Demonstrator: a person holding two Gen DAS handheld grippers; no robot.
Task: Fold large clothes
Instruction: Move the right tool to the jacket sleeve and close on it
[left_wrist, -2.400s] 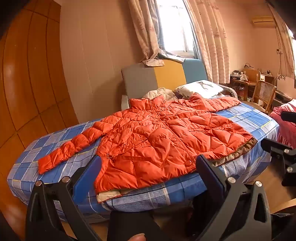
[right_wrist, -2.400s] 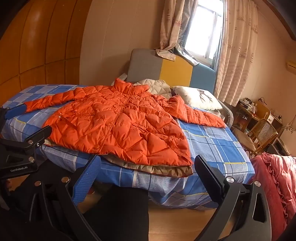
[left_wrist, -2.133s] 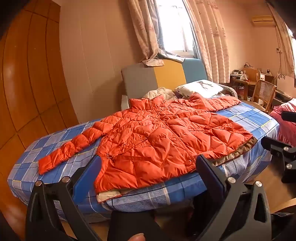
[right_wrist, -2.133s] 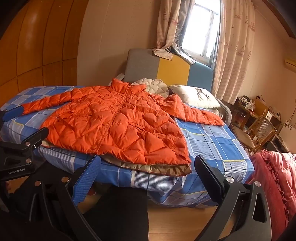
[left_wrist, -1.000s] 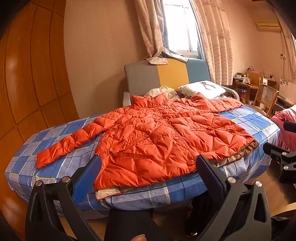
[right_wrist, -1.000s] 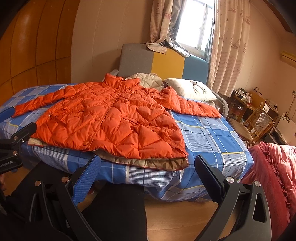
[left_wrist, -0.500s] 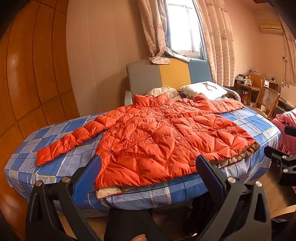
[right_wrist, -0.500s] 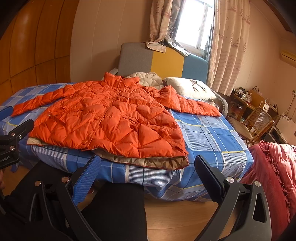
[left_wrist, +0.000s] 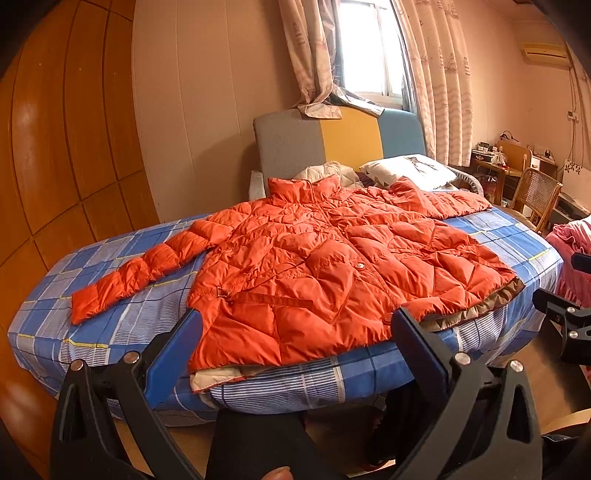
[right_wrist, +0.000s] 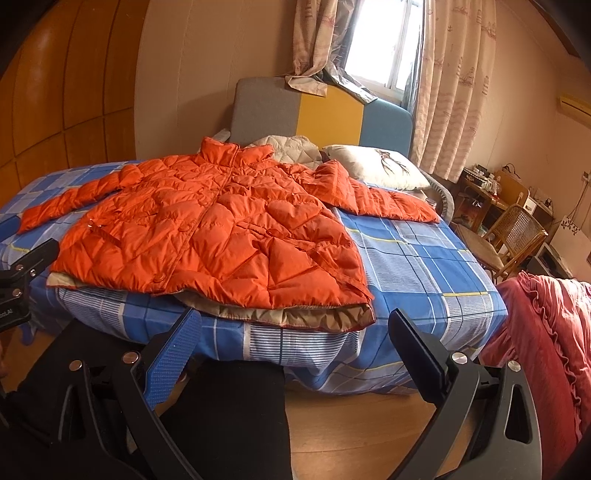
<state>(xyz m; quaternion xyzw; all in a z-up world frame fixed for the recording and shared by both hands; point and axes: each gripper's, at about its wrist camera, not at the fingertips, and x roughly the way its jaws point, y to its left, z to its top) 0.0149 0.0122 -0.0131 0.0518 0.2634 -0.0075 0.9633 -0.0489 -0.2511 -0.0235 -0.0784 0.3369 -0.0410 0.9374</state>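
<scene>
We see the orange jacket (left_wrist: 332, 266) spread flat on the bed (left_wrist: 110, 332), both the left gripper (left_wrist: 295, 332) and right gripper (right_wrist: 295, 332) short of it, jaws wide, empty.

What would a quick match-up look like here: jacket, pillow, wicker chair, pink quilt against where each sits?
Things:
1. orange jacket
2. pillow
3. wicker chair
4. pink quilt

Places:
A. beside the desk, past the bed's far side
B. spread flat on the checked sheet
C. bunched at the right edge of the view
D. at the headboard

Pairs: 1-B, 2-D, 3-A, 4-C
</scene>
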